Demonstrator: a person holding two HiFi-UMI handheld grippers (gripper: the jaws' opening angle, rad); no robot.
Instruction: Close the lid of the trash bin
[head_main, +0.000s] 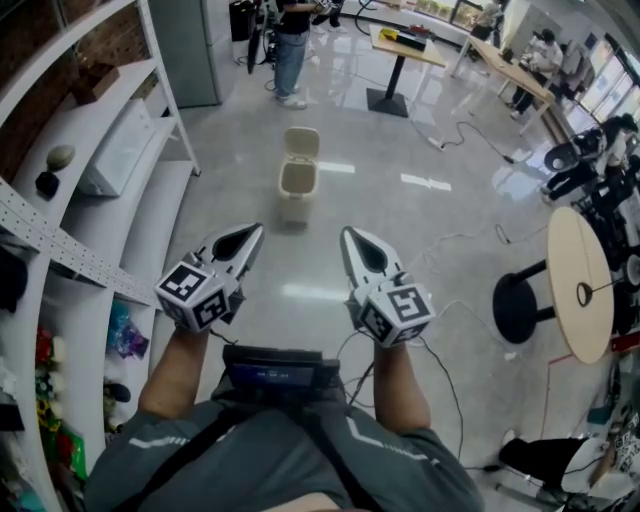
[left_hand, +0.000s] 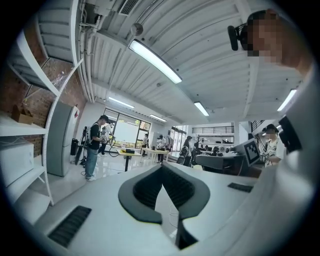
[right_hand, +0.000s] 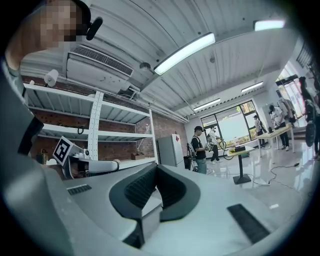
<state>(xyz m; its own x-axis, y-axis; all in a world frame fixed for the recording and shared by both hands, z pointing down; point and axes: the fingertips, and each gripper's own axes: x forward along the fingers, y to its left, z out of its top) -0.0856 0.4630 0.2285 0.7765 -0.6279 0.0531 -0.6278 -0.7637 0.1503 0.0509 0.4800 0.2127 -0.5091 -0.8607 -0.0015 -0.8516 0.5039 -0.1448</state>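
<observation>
A small beige trash bin stands on the grey floor ahead of me, and its lid is tipped up and back, so the bin is open. My left gripper and right gripper are held side by side near my body, well short of the bin and pointing toward it. Both are shut with nothing between the jaws. In the left gripper view the jaws meet at the tips, and the bin does not show there. The right gripper view has its jaws closed too, with the other gripper's marker cube at the left.
White shelving runs along the left. A round wooden table and a black stool stand at the right, with cables across the floor. A person and a small table are beyond the bin.
</observation>
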